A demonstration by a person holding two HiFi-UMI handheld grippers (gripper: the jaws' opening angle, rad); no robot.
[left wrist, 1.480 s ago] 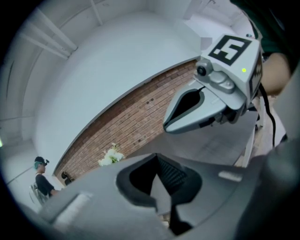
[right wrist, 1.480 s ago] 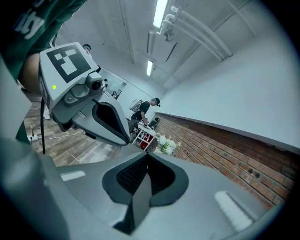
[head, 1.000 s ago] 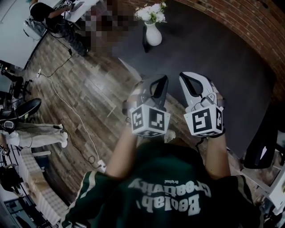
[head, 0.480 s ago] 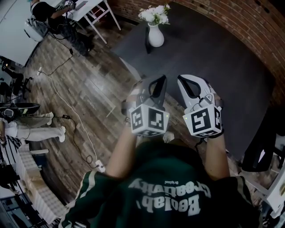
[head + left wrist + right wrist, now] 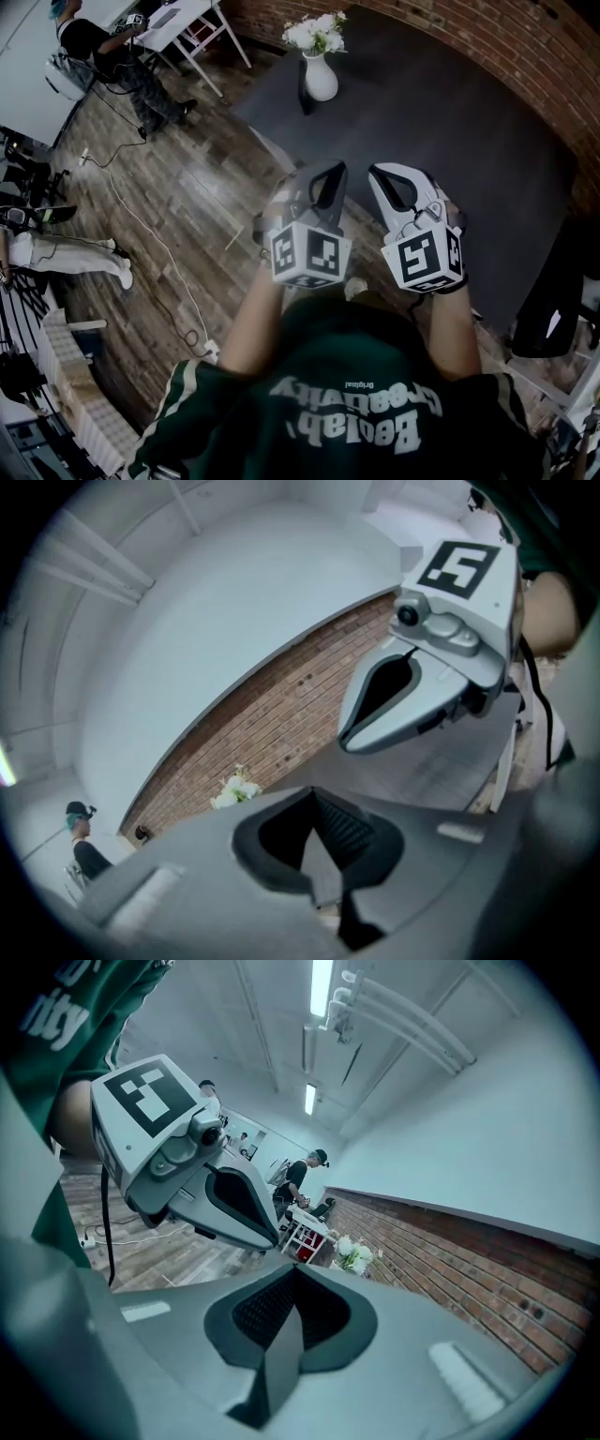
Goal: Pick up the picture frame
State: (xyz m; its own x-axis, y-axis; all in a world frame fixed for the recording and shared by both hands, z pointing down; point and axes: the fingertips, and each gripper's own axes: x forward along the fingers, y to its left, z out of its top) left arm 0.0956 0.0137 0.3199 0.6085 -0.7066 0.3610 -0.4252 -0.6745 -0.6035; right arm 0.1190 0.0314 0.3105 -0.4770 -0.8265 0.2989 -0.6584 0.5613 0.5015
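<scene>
Since a second ago the head view has swung slightly: the white table (image 5: 183,14) at the far side of the room now shows clear, the bystander's legs (image 5: 66,255) at the left have drifted upward in the view, and both grippers sit almost where they were, side by side in front of the chest. The left gripper (image 5: 326,178) has its jaws pressed together with nothing between them, and the right gripper (image 5: 392,180) is the same, closed and empty. The picture frame (image 5: 304,92) is judged to be the dark upright slab at the far corner of the desk (image 5: 450,122), just beside the vase (image 5: 320,77) on its left; whether the two touch cannot be told. It stands well apart from both grippers. Risks from here, as judgement only: reaching in with the jaws closed would push the frame over rather than take it. It stands edge-on and thin, so a nudge could tip it flat or off the desk corner. The vase with its flowers (image 5: 314,33) is so near that a wide or careless approach from the right could knock it. A pinch on one edge may let the frame swing or slip. A cable (image 5: 150,234) trails across the floor (image 5: 197,187) at the person's left, a trip hazard if stepping round.
</scene>
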